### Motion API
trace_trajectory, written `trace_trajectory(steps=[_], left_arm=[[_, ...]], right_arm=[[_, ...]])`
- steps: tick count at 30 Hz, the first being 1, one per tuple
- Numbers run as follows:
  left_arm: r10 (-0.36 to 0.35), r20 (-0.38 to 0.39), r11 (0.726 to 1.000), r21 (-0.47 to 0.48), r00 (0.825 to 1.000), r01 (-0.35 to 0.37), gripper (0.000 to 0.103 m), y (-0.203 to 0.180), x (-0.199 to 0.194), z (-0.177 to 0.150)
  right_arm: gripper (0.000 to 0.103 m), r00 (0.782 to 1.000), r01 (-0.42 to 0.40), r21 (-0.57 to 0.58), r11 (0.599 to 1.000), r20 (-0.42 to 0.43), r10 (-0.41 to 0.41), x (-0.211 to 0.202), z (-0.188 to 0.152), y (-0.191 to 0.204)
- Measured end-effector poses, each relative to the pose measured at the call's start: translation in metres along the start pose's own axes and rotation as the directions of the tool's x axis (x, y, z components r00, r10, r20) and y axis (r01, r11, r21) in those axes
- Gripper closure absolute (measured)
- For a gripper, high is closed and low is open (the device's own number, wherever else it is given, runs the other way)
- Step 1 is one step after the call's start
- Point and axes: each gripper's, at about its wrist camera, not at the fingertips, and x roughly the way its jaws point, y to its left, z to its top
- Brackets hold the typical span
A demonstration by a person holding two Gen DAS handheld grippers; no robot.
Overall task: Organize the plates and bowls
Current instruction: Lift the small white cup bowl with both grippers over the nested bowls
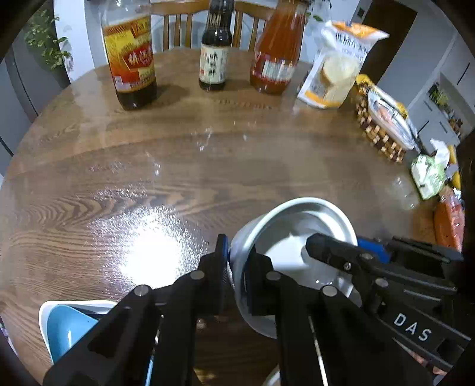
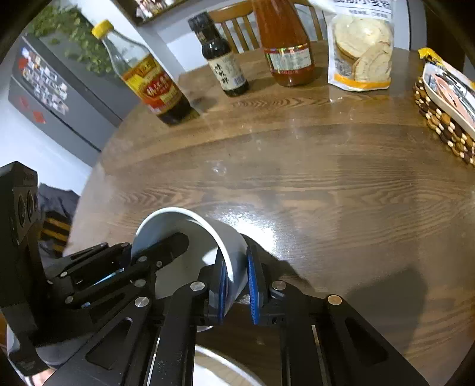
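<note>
Because the white bowl [image 1: 292, 237], tilted above the surface [image 1: 178, 178] beside the blue dish [image 1: 68, 329], was pinched at opposite rims by left gripper [image 1: 237, 276] and right gripper [image 2: 237, 279] fingers, uneven pulls were judged likely to slip it.

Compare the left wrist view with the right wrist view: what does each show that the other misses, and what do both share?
Only the left wrist view shows the blue dish at lower left and the green packet at the right edge. Only the right wrist view shows the yellow cap of the vinegar bottle and the grey cabinet. Both show the white bowl gripped by both tongs, left tongs and right tongs, plus the wooden table.
</note>
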Motion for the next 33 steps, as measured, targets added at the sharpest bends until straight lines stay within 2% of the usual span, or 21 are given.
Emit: trace_trajectory(steps=[4,9,21,33], left_arm=[[0.038,0.066,0.998,0.044,0.997,-0.041,0.094,-0.010,-0.016,0.000],[0.036,0.120,0.997,0.056,0.992,-0.043,0.094,-0.015,-0.037,0.000],[0.028,0.185,0.994,0.098,0.982,-0.047,0.093,-0.036,-0.073,-0.014],[-0.018,0.222,0.987,0.160,0.975,-0.018,0.091,-0.056,-0.106,-0.049]], right_arm=[[0.088,0.998,0.010,-0.027,1.000,0.058,-0.008,-0.018,-0.001,0.008],[0.088,0.995,-0.014,-0.012,1.000,0.101,0.015,-0.036,-0.004,0.010],[0.088,0.985,0.004,-0.019,1.000,0.170,0.000,-0.072,-0.028,0.020],[0.088,0.977,0.028,0.014,1.000,0.211,-0.030,-0.107,-0.072,0.026]])
